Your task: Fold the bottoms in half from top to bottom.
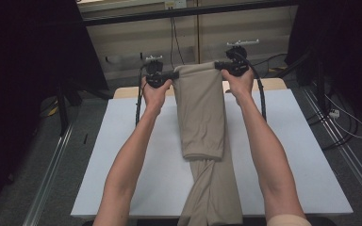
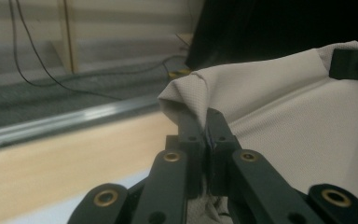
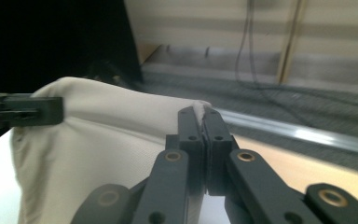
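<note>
Both grippers, left (image 1: 173,75) and right (image 1: 218,65), pinched the beige cloth's (image 1: 200,113) top corners (jaws pressed tight) at upper centre, above the table (image 1: 136,155).

Below both grippers, the beige trousers (image 1: 202,113) run off the bottom edge of the high view, their lower end cut away, and the pinched cloth edge hides inside each closed jaw pair.
</note>
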